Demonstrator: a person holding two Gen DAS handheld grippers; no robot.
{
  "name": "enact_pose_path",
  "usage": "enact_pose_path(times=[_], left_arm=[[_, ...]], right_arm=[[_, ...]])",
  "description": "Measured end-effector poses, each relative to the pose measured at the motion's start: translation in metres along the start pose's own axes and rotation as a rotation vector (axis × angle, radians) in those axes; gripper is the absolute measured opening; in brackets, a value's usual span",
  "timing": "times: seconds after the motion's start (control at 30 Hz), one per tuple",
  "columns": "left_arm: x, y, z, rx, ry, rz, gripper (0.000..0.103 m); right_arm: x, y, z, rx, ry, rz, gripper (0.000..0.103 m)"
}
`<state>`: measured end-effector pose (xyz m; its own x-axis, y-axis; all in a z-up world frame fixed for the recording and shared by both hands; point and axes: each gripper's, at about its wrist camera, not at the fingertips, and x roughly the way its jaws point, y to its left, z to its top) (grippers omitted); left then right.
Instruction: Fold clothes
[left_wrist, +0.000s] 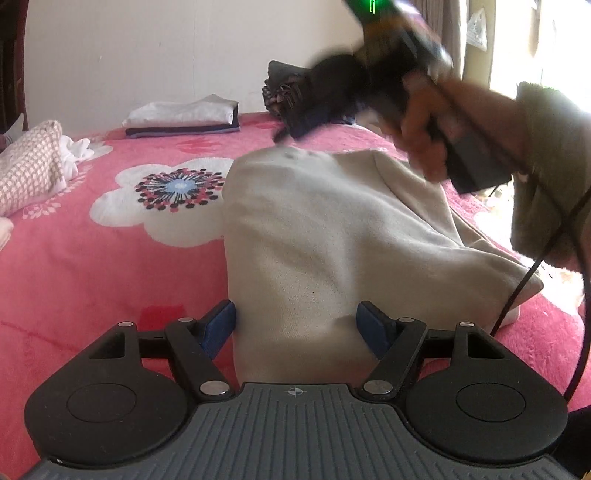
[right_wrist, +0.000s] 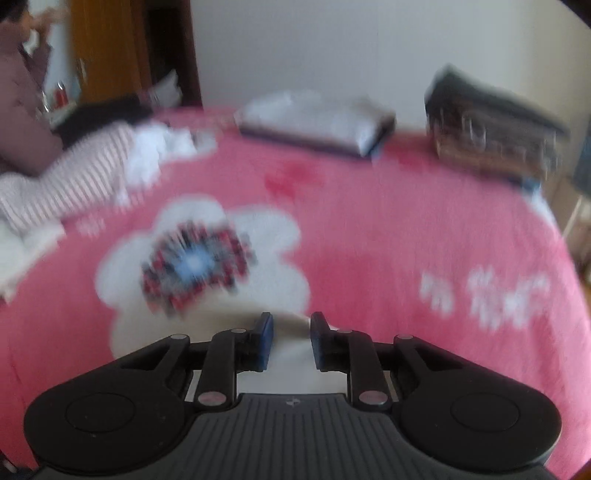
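Two hand-held grippers open over beige garment (left_wrist: 314, 240); no legible writing.

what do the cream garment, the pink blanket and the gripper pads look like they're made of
Cream garment: soft knit or fleece, matte; faint nap and rounded, limp folds suggest this, exact fibre unclear.
Pink blanket: plush fleece, probably synthetic; fuzzy pile and printed flowers.
Pads on the left hand-held gripper: blue rubbery or foam-like facing on black rigid plastic fingers; dull, no glare.

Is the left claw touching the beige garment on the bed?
Cannot tell. In the left wrist view the left claw is open astride the beige garment; cloth lies between the pads, but no contact or gap shows plainly.
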<state>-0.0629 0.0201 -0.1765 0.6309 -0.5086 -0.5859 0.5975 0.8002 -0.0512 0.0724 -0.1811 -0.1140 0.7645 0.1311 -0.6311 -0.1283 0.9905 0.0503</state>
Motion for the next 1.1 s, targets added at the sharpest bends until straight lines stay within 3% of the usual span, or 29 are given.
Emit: enact_pose_path(times=[0.07, 0.13, 0.2, 0.3, 0.53, 0.77, 0.87, 1.1], left_arm=[[0.000, 0.000, 0.001, 0.000, 0.003, 0.000, 0.073], [0.000, 0.000, 0.001, 0.001, 0.004, 0.001, 0.073], [0.001, 0.001, 0.001, -0.003, 0.003, 0.003, 0.073], [0.001, 0.002, 0.001, -0.001, 0.001, 0.003, 0.073], [0.000, 0.000, -0.002, 0.013, -0.006, 0.009, 0.073], [0.002, 0.001, 0.002, 0.002, 0.004, 0.012, 0.073], [0.001, 0.001, 0.001, 0.011, 0.004, 0.009, 0.073], [0.001, 0.000, -0.001, 0.021, -0.001, 0.008, 0.073]], right_arm=[[-0.004, 0.012, 0.009, -0.035, -0.028, 0.047, 0.022], [0.010, 0.022, 0.004, -0.071, 0.000, 0.074, 0.022], [0.041, 0.018, -0.016, -0.053, 0.073, 0.070, 0.020], [0.056, 0.001, -0.029, 0.049, 0.067, 0.093, 0.020], [0.038, 0.020, -0.011, -0.042, 0.066, 0.018, 0.021], [0.054, 0.035, -0.024, -0.137, 0.105, 0.020, 0.019], [0.053, 0.024, -0.020, -0.040, 0.109, 0.049, 0.019], [0.003, 0.032, -0.023, -0.108, 0.071, 0.057, 0.019]])
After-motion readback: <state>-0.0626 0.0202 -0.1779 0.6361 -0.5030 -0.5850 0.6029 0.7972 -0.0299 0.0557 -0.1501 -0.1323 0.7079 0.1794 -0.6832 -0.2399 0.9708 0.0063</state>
